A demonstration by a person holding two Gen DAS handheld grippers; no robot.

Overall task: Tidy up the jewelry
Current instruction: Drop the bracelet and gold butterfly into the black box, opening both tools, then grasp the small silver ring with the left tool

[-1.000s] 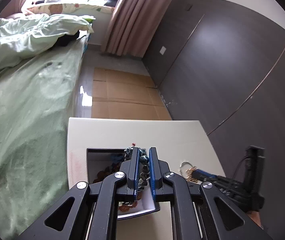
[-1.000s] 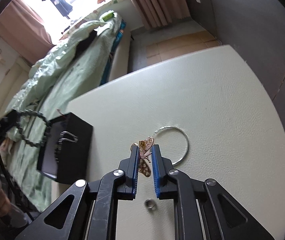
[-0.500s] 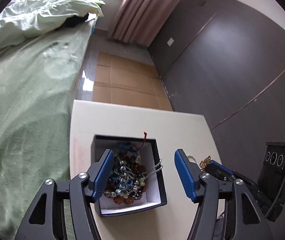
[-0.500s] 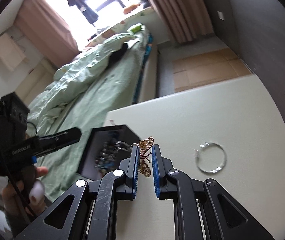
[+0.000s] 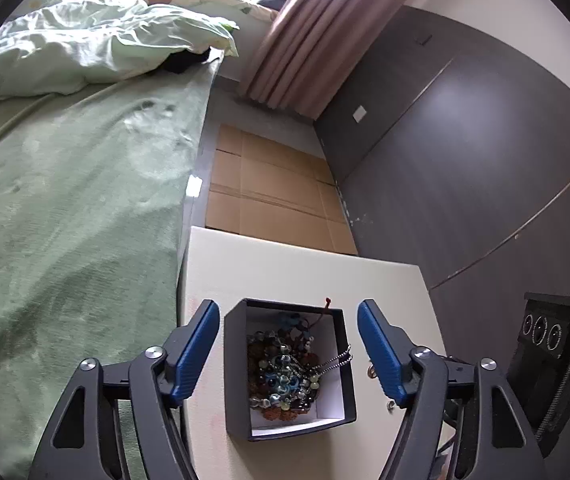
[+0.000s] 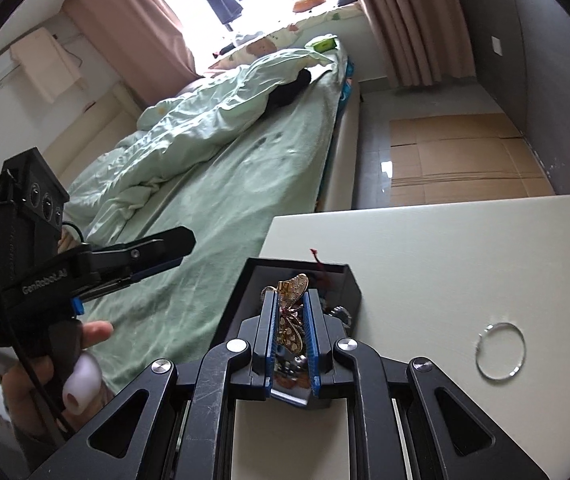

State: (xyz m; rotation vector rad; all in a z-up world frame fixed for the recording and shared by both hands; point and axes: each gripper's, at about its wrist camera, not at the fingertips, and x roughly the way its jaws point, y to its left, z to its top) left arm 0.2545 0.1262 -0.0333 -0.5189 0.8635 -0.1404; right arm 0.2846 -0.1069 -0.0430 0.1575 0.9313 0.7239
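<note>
Gold butterfly brooch [image 6: 291,312] sits pinched in the right tongs [image 6: 289,344] above the black box [image 5: 289,368], left tongs [image 5: 288,354] spread wide.

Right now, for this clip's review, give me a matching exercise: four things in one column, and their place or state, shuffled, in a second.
Things:
1. gold butterfly brooch
2. silver hoop
3. black box
4. left gripper

States:
A. lying bare on the white table
B. open, nothing between its pads
C. clamped in the right gripper
D. holding a heap of beaded jewelry

Pairs: 1-C, 2-A, 3-D, 4-B
</note>
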